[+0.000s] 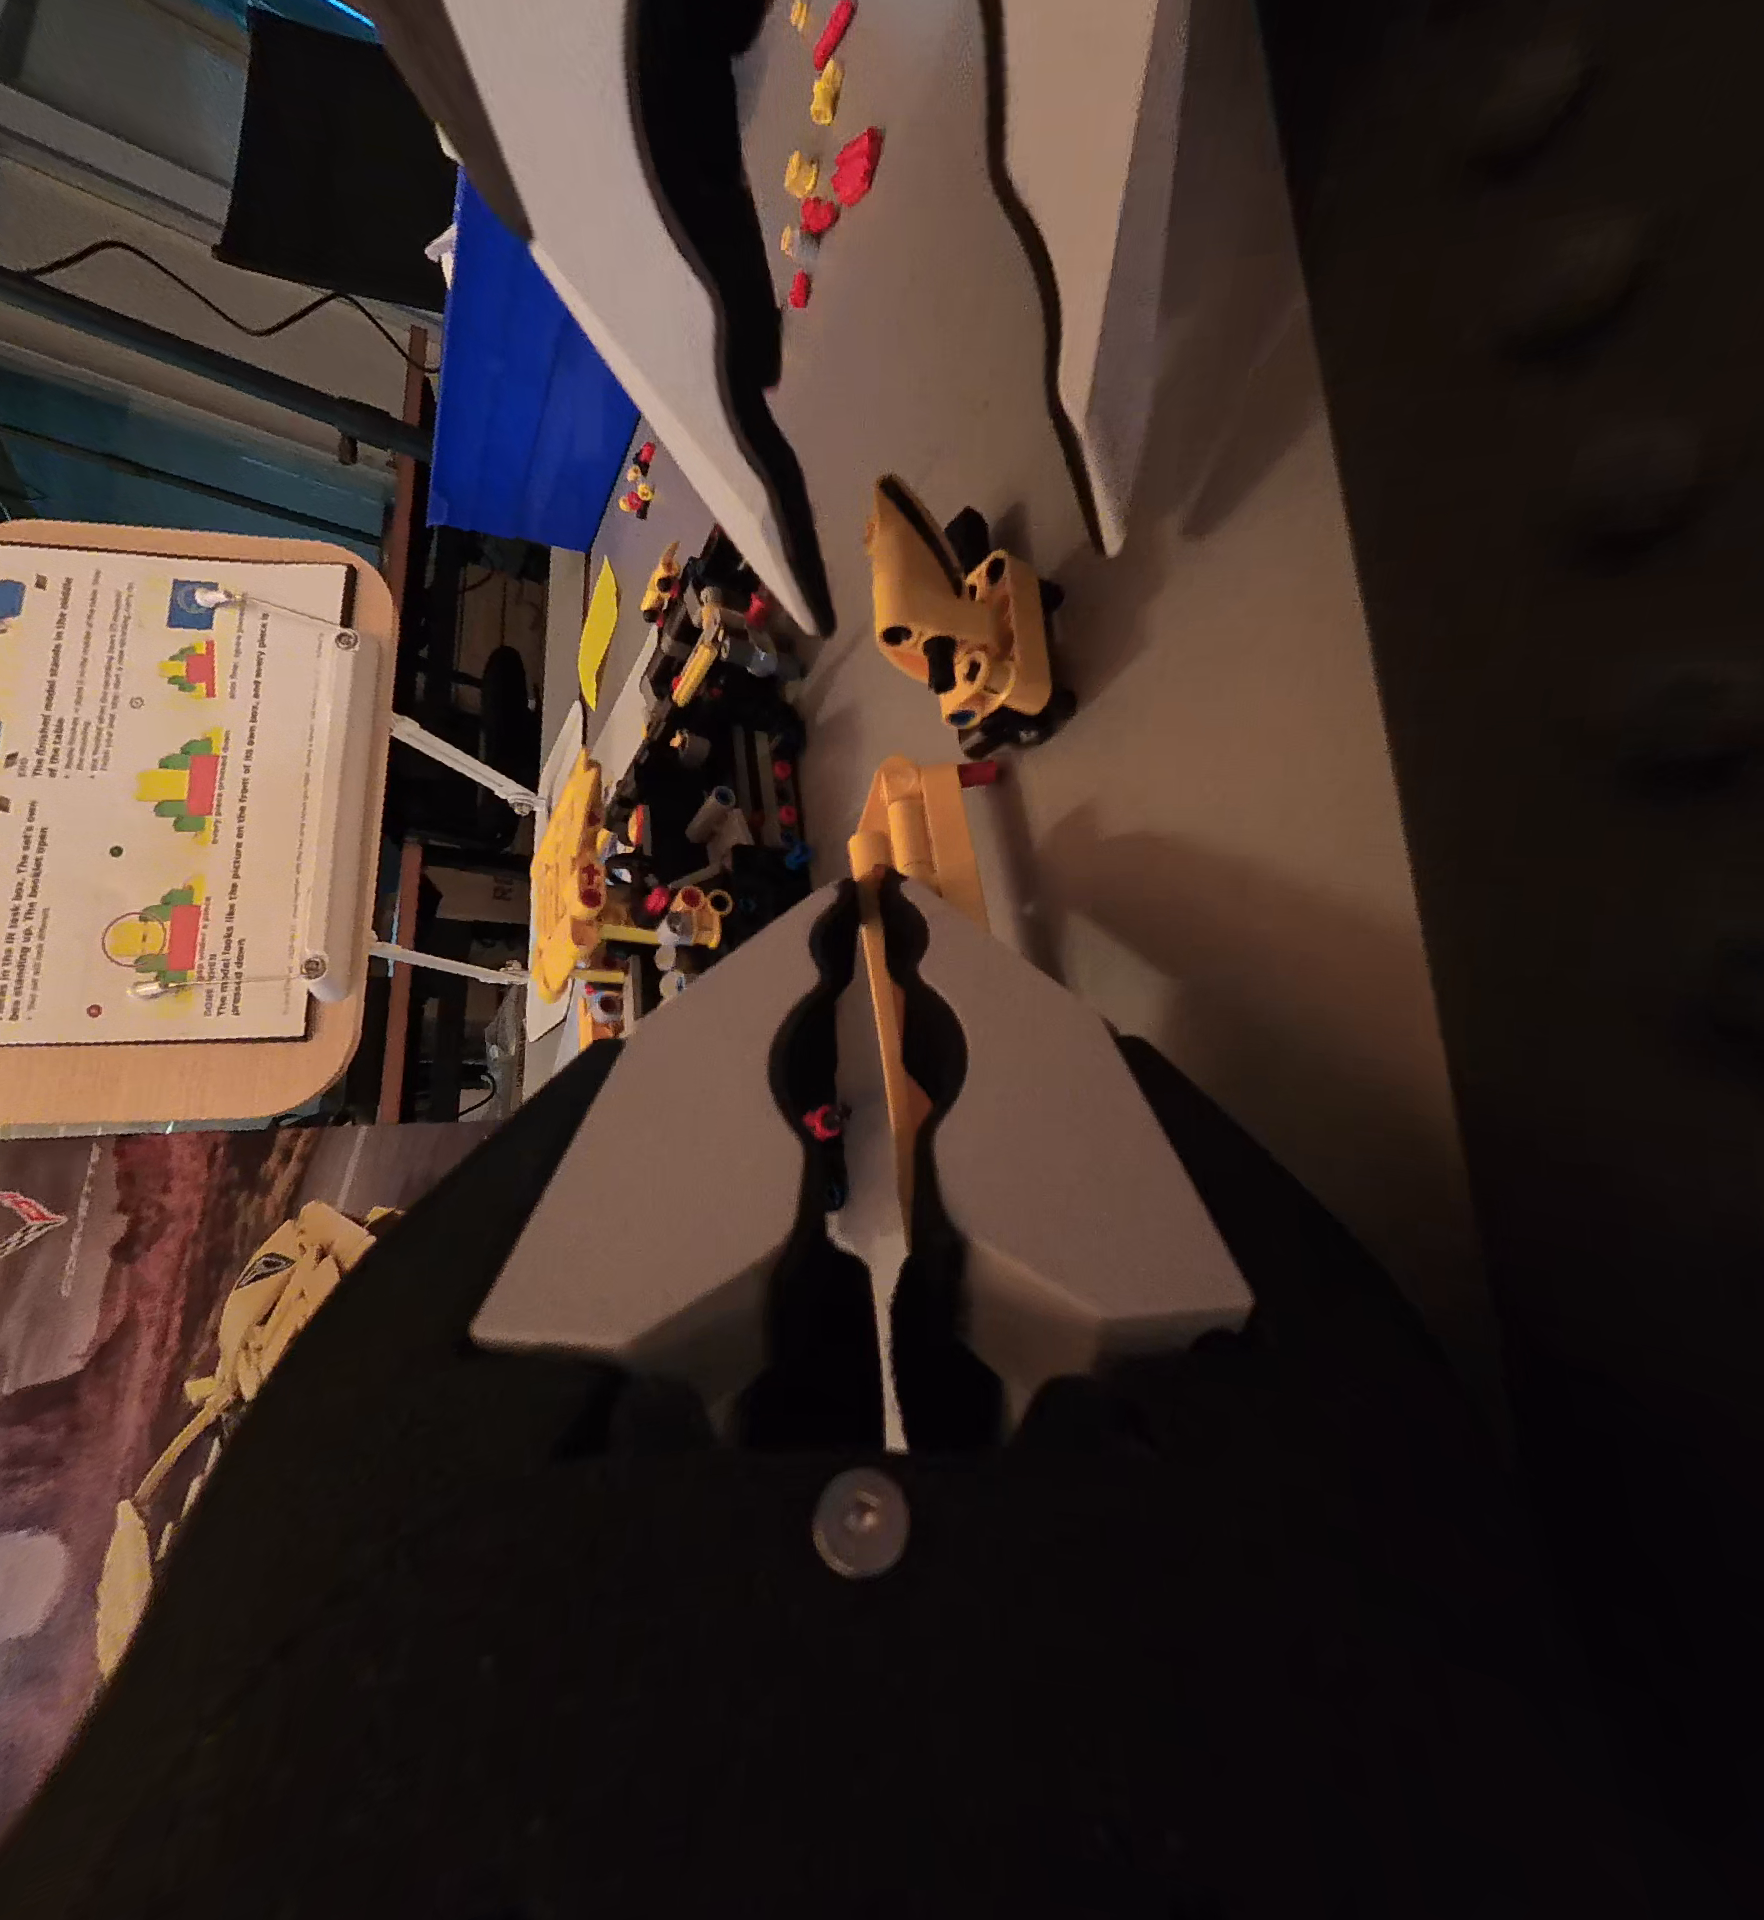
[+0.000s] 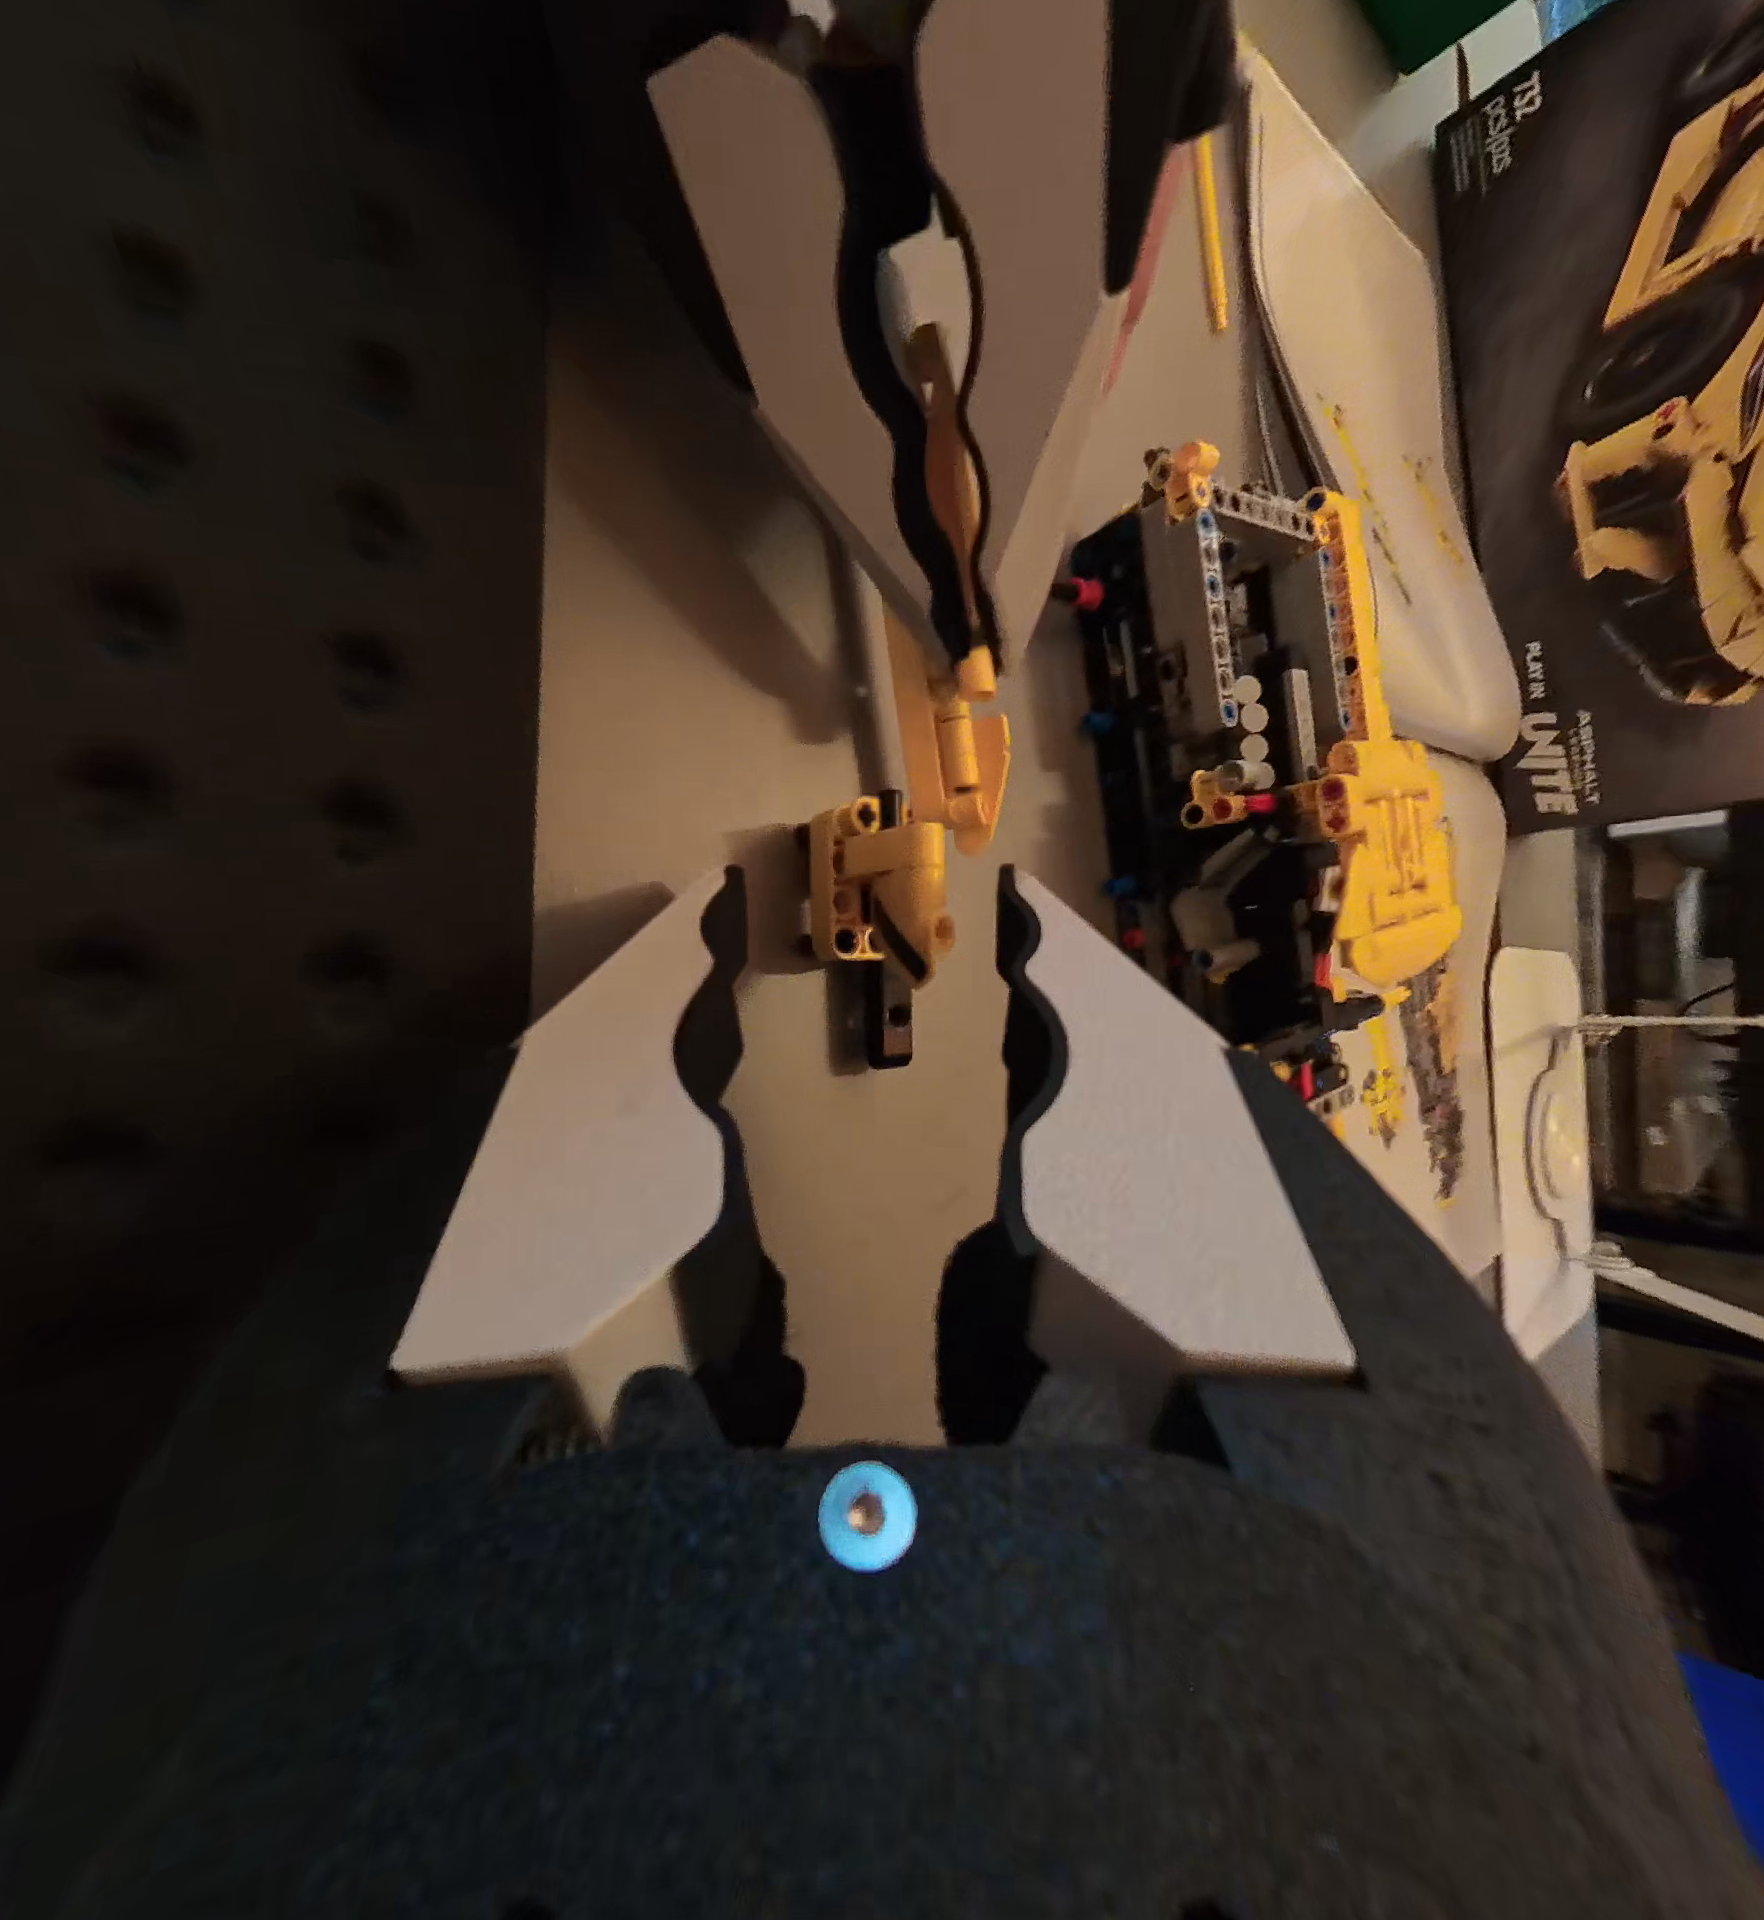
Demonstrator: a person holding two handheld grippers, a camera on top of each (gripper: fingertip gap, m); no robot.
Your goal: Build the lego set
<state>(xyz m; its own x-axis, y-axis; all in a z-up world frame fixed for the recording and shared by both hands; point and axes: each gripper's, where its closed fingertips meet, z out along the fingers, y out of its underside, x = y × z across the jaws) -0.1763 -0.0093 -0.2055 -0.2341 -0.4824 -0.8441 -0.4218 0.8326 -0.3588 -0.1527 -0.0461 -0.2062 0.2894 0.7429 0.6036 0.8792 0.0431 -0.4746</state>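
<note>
The flat yellow panel piece point(image 1: 899, 997) is pinched edge-on between the closed fingers of the left gripper point(image 1: 862, 894), its hinged front end with a red pin sticking out past the tips and lying just above the grey table point(image 1: 1221, 831). Right beside that end sits the small yellow-and-black sub-assembly point(image 2: 873, 904), resting on the table between the two tools; the right gripper point(image 2: 862, 883) is spread wide, its tips either side of that sub-assembly without touching it. The step in hand looks like joining the panel to the sub-assembly, so the right tool should first close on the sub-assembly's firm black beam rather than its sloped yellow shell, to stop it sliding. Then the panel's connector wants lining up squarely with a hole before any push; the thin panel could twist in its grip if pressed off-axis. Farther off stands the main car chassis point(image 2: 1273, 748), black and grey with a yellow hood, and beyond it the set box point(image 2: 1636, 416), an instruction stand point(image 1: 151, 810) and loose red and yellow pieces point(image 1: 836, 156).
</note>
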